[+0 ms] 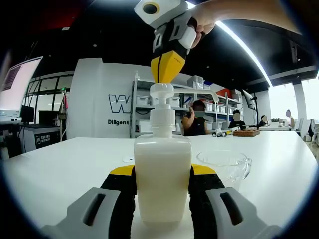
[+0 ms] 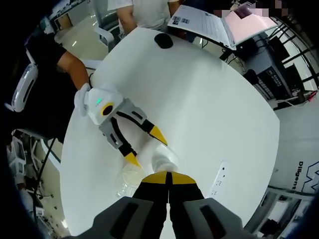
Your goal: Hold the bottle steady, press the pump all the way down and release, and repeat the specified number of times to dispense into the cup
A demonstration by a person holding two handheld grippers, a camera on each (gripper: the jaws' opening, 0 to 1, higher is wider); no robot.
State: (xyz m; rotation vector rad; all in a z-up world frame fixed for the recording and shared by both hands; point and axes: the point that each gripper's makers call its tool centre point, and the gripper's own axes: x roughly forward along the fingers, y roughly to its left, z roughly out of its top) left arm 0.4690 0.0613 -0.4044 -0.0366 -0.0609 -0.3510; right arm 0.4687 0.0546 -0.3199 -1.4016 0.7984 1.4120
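"W" and "Diligent" wall lettering [image 1: 119, 105] behind bottle [image 1: 162, 174]

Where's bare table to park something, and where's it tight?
Free: the wide white table from the bottle toward the laptop and mouse, also the strip by the white strip. Crowded: around the bottle, with left gripper jaws on both sides, right gripper at the pump, and cup close beside.

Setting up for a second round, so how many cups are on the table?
1: a clear glass cup on the white table, just beside the pump bottle. More could sit outside both views.
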